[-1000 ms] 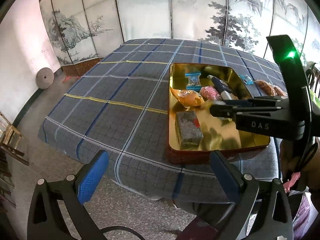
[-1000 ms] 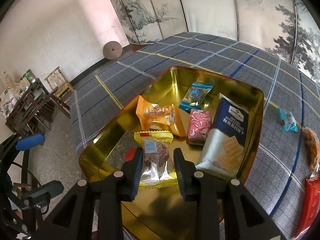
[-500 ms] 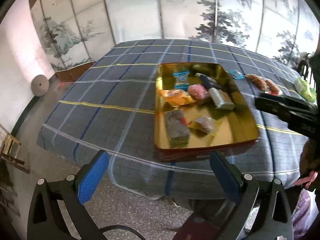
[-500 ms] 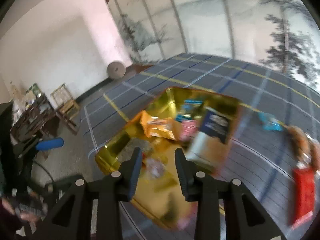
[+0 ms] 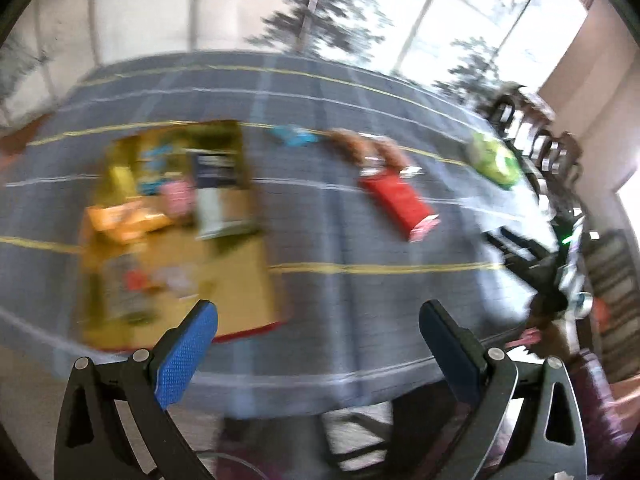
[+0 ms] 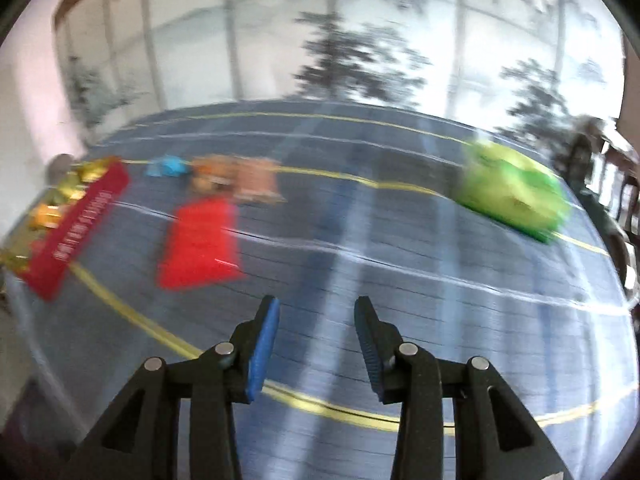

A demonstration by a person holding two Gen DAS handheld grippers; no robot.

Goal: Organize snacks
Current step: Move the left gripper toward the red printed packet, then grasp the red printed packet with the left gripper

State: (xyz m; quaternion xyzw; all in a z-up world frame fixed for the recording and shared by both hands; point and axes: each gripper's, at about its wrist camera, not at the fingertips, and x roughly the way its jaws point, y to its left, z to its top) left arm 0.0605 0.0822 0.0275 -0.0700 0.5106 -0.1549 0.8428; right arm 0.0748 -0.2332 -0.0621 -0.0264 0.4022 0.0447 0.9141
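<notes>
Both views are smeared by motion blur, so small details are hard to read. The left claw hangs over the near edge of the desk, which is covered by a blue-grey checked cloth with yellow and white lines; its blue-padded fingers stand wide apart with nothing between them. To its left on the cloth sits the gold tin with a red outer wall, holding several packets: an orange one, a pink one, a dark blue and white one, and what seems to be a clear wrapper near the tin's front.

The loose snacks lie outside the tin, to its right. A red packet rests flat in the middle of the cloth, a small blue packet lies farther back, two brownish packets sit just beside the red one's far end, and a green bag lies near the far right edge, well apart from the rest.

The right claw points down at bare cloth, its jaws opening and nothing between them. Ahead of it lie the red packet to the left and the green bag to the right. The tin's red wall shows at the far left of that view. A painted folding screen stands behind the desk.
</notes>
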